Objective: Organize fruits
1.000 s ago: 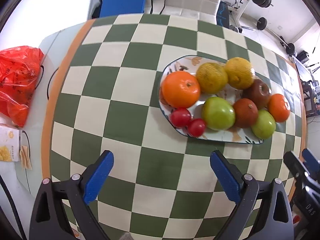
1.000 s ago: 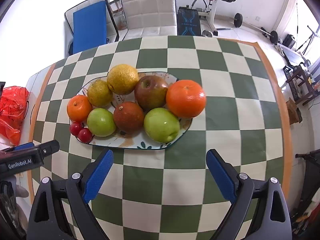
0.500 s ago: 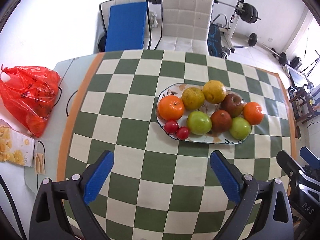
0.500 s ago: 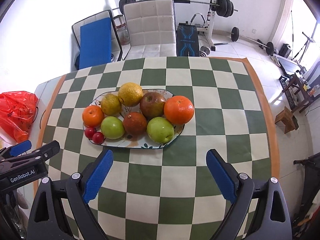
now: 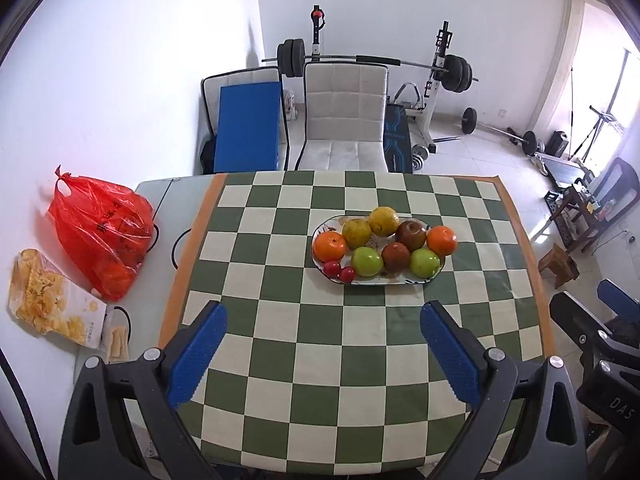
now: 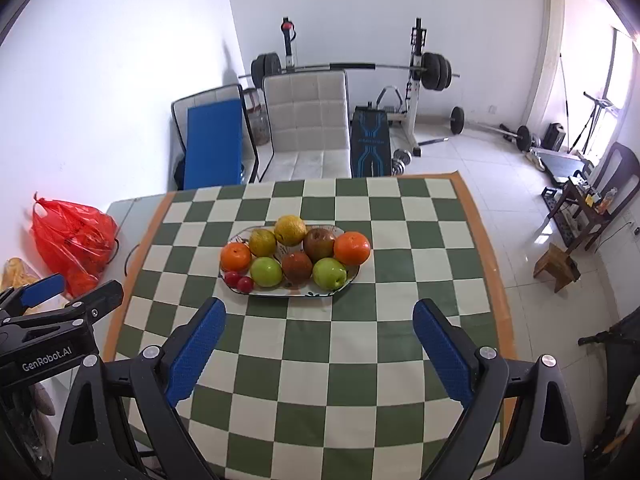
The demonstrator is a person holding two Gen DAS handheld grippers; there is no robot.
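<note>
From the left wrist camera, the left gripper (image 5: 323,354) is seen held above a green-checked tablecloth (image 5: 280,360), its blue-padded fingers spread wide with nothing between them. An oval plate (image 5: 384,281) piled with oranges, apples and two small red fruits, possibly tomatoes, is set near the cloth's centre. A red plastic bag (image 5: 100,232) is left on the bare table edge.

From the right wrist camera, the right gripper (image 6: 318,350) is likewise shown parted and empty, well short of the plate (image 6: 288,291).
</note>
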